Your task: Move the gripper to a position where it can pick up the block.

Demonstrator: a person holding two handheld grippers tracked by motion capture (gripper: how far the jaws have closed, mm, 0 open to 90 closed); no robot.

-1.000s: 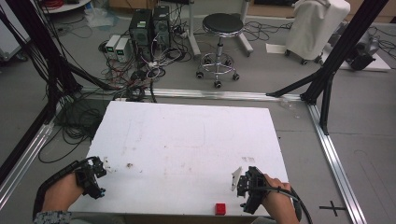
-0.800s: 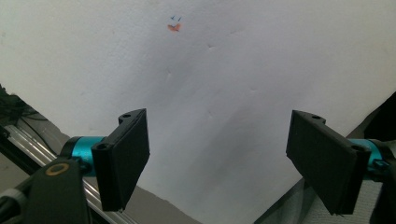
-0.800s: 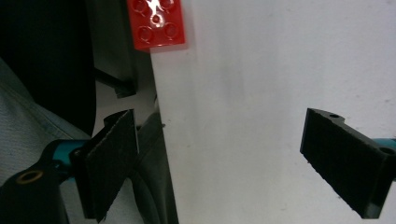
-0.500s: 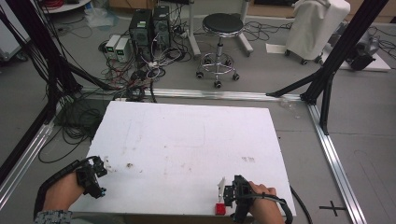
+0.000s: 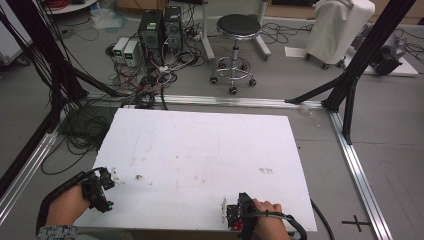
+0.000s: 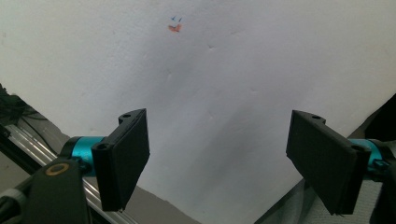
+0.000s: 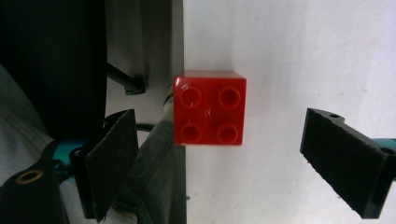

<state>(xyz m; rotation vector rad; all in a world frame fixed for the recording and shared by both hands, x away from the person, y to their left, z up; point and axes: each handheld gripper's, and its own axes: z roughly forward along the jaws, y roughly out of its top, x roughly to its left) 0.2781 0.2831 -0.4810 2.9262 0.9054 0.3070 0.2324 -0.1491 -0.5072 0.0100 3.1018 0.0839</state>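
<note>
A red four-stud brick (image 7: 210, 108) sits on the white table (image 5: 210, 150) right at its front edge. In the right gripper view it lies between the two spread black jaws, slightly ahead of their tips. My right gripper (image 7: 223, 133) is open and hovers over it, touching nothing. In the high view this right gripper (image 5: 231, 213) is at the table's front edge, right of centre, covering the brick. My left gripper (image 5: 100, 186) rests at the front left corner, open and empty. Its own view has the left gripper (image 6: 219, 130) above bare table with a small red-blue mark (image 6: 175, 27).
Beyond the far edge stand a black stool (image 5: 235, 30), computer towers (image 5: 160, 27) and tangled cables (image 5: 145, 85). Aluminium rails (image 5: 357, 165) frame the table, and black struts (image 5: 360, 60) rise at the right. The table edge drops off just beside the brick.
My right gripper has slid left along the front edge and now sits over the red brick. The left gripper has stayed put.
</note>
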